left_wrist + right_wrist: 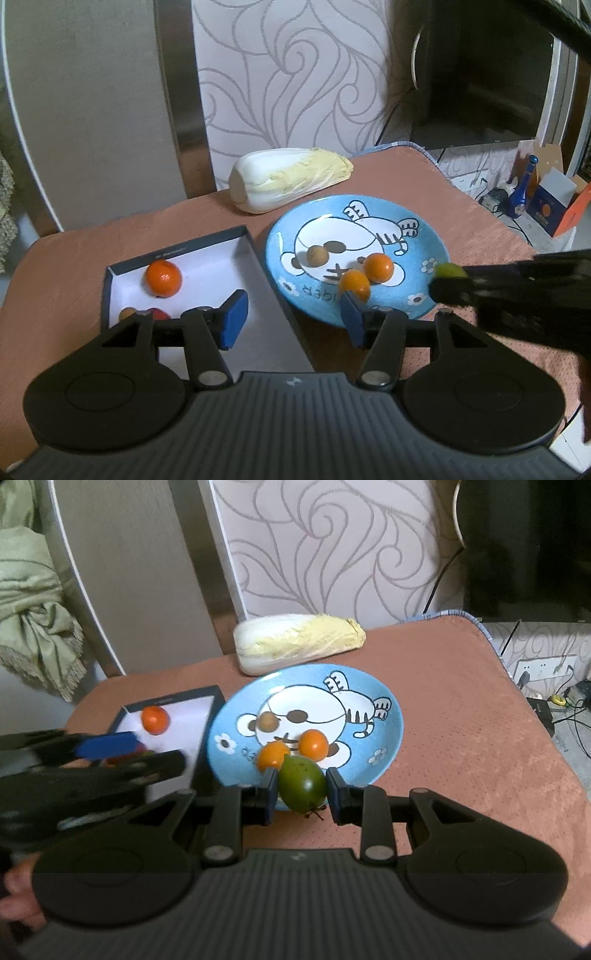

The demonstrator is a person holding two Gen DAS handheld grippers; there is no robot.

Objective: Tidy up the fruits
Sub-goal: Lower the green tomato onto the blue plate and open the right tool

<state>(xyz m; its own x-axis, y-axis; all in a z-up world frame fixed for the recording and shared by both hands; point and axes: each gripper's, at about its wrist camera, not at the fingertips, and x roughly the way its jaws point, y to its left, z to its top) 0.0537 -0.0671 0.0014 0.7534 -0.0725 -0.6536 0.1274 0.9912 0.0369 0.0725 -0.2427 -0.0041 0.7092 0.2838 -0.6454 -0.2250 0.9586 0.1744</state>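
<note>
Green, egg-shaped fruit sits pinched between the pads of our right gripper, stem end toward us, hovering at the 6 o'clock rim of the blue cartoon-printed plate, prob. so it can be set down w/ the two small oranges and the brown round fruit already there. Our left gripper is spread w/ nothing between its blue pads, straddling the gap between the plate and the dark-walled, white-floored box at its 9 o'clock, where a larger orange lies. We reckon the pale napa cabbage at 12 o'clock stays out, being no fruit.
</note>
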